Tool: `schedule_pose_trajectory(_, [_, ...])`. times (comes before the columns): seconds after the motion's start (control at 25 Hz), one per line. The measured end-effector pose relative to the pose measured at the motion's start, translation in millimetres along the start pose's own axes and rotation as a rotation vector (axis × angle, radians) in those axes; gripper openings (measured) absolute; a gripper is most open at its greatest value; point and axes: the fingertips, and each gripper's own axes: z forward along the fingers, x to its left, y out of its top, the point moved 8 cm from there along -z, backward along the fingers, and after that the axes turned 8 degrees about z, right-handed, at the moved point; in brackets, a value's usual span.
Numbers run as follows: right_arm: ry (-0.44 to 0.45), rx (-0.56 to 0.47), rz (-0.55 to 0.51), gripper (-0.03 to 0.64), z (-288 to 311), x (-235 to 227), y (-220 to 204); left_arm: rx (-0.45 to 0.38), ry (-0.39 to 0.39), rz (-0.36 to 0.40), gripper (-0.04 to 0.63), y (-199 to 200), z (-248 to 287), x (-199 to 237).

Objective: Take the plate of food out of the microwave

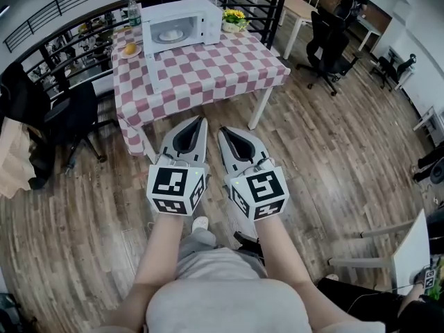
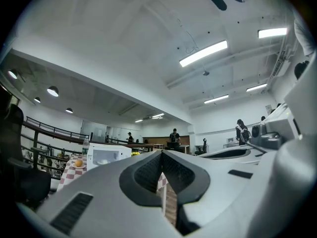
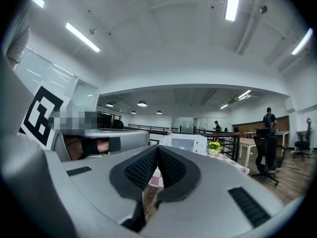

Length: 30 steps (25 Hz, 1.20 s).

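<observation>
I hold the left gripper [image 1: 201, 122] and the right gripper [image 1: 223, 132] side by side in the lower middle of the head view. Both sets of jaws are pressed together on nothing. The white microwave [image 1: 182, 21] sits at the upper middle, on the checkered surface [image 1: 208, 68], well apart from both grippers. The plate of food [image 1: 170, 35] shows pale inside the microwave. I cannot tell from here whether the door is open.

This step is the approach, as I judge it. I should come in squarely facing the microwave's front and part one pair of jaws before reaching the rim. I should also steer clear of the fruit dish [image 1: 130, 49] to its left and the yellow flowers [image 1: 234, 16] to its right. The plate should come out level, so the food stays put.
</observation>
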Motion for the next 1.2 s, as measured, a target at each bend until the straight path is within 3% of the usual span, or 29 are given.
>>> schedule_pose_trajectory(0.8, [-0.066, -0.008, 0.007, 0.028, 153.3, -48.5, 0.5, 0.032, -0.053, -0.021, 0.003, -32.1, 115.3, 114.1])
schedule_pose_trajectory(1.2, [-0.084, 0.014, 0.012, 0.028, 187.7, -66.2, -7.8, 0.045, -0.061, -0.025, 0.003, -45.3, 143.8, 137.6])
